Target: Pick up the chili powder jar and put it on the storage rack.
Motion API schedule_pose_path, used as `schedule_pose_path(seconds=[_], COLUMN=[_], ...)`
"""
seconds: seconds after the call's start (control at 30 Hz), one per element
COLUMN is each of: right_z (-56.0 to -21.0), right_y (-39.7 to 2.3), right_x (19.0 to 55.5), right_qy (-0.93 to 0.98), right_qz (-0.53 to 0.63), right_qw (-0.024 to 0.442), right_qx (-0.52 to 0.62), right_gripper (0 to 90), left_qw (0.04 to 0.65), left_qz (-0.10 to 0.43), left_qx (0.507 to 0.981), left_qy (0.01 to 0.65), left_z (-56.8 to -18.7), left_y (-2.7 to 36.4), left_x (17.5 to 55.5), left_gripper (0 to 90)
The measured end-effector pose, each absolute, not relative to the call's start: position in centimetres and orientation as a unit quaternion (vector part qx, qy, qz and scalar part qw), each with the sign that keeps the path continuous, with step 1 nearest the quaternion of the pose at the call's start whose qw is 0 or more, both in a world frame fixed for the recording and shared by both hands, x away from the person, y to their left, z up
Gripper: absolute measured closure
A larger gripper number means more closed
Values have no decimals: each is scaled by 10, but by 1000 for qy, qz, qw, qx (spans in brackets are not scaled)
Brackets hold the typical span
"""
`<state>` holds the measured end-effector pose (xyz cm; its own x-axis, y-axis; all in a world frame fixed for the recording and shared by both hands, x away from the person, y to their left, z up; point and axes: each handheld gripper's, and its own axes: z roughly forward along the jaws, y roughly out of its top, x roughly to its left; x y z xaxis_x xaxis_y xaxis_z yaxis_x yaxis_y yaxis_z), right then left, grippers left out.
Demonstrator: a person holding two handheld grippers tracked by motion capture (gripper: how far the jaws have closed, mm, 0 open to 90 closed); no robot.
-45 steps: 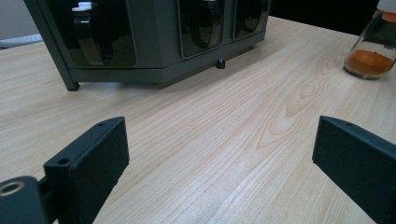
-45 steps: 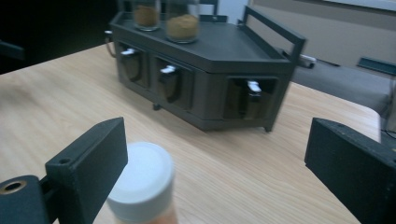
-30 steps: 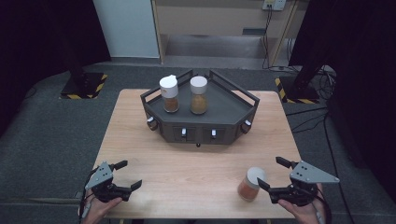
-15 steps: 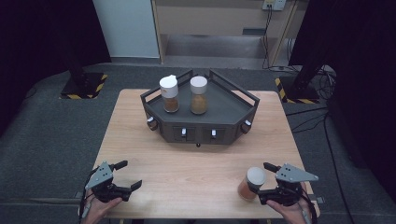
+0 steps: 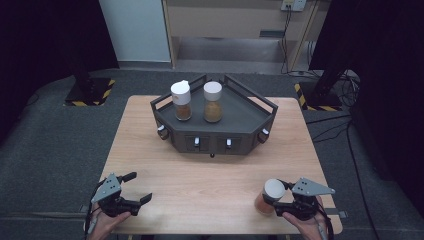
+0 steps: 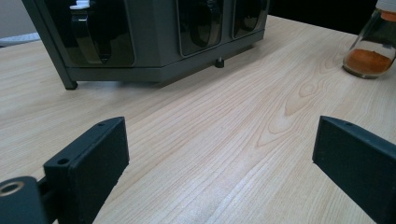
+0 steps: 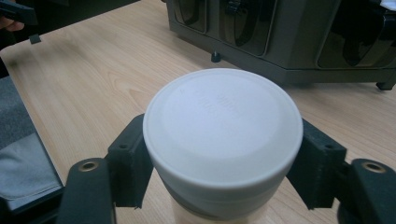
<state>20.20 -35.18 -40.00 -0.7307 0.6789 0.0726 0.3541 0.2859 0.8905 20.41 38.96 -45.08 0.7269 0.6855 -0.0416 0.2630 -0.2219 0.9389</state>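
While the left gripper (image 5: 131, 192) rests at the near left corner of the wooden table (image 5: 210, 185) with its jaws standing wide apart over bare wood, the right gripper (image 5: 281, 196) sits at the near right and has just closed its jaws onto a spice jar (image 5: 270, 196). From the right gripper view, the two black jaws press against opposite sides of the jar's white cap (image 7: 222, 126), just under its top rim, with no gap visible on either side. That jar stands upright on the table near the right front edge, holding orange-brown powder in its lower part, as seen from the left gripper view (image 6: 374, 44). Nothing lies between the jaws of the left gripper (image 6: 219, 161); the jaws frame plain wood grain. A dark grey rack (image 5: 250, 117) with angled sides stands at the far middle of the table, well apart from both grippers. Two more white-capped jars stand upright on its top shelf, just beside each other: the left jar (image 5: 181, 101) and the right jar (image 5: 212, 102), both with brown contents. Small white knobs (image 5: 197, 141) show on the rack's near face. A hand (image 5: 102, 227) holds the left gripper from the near edge.
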Motion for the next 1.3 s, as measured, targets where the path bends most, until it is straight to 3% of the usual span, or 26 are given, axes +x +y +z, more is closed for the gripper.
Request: schedule_pose_path(seconds=[0.53, 1.3], right_z=[-395, -343], right_y=[-346, -339], right_x=[198, 223], right_qy=[786, 780], right_qz=[493, 502], right_qw=[180, 183], right_qx=[326, 325], right_gripper=[332, 333], left_qw=[544, 541], left_qz=[189, 189], left_qx=[753, 753], left_qy=[320, 322], left_z=[-451, -451], left_y=[391, 391], left_x=[205, 205], left_gripper=[19, 7])
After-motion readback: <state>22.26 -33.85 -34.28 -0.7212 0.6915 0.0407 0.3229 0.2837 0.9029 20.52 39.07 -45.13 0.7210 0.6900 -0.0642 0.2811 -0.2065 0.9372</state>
